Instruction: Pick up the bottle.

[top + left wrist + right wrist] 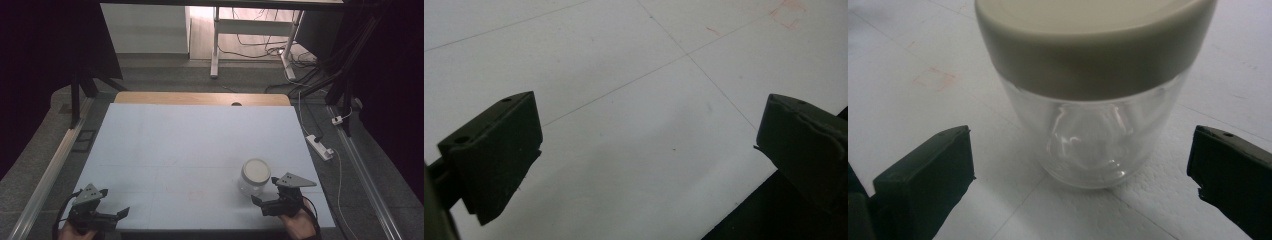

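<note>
Your jar [254, 177] is clear glass with a beige screw lid [256, 170] still on. It stands upright on the white table [190, 145], at about four o'clock from the table's centre.

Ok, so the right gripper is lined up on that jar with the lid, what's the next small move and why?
Probably ease the right gripper forward until its jaws flank the glass jar, then close. The jaws stand open, wider than the jar, which stands upright just ahead of them with its beige lid on. The left gripper is open over bare table.
</note>
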Available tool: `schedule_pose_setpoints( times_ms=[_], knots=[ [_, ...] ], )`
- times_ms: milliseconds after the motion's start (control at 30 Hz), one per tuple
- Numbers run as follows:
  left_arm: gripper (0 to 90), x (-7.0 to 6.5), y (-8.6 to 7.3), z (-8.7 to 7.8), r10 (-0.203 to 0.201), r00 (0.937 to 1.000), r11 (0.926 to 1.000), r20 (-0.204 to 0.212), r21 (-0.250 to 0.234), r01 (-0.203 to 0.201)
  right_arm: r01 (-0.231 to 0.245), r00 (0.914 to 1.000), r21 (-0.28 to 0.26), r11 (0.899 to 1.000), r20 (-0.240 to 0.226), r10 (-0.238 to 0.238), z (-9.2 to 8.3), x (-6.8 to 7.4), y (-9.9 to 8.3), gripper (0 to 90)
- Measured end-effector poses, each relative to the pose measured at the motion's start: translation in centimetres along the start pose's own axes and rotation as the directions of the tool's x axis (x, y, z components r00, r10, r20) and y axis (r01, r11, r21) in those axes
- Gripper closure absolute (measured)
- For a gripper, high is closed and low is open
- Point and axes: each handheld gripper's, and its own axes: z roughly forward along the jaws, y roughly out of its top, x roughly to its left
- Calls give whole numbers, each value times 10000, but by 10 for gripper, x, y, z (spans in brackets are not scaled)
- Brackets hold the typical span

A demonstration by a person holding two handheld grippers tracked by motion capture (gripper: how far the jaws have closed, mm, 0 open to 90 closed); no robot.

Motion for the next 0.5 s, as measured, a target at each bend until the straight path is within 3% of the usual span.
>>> schedule_pose_setpoints(
  times_ms=[100,500],
  knots=[
    [0,0,0,0,-6,10000,10000,13,1,6,-20,9999,20,10000,-148,20,6,-2,3,0],
    [0,0,0,0,39,10000,10000,51,44,-39,443,9989,-51,9990,151,-442,23,-2,8,0]
  ],
)
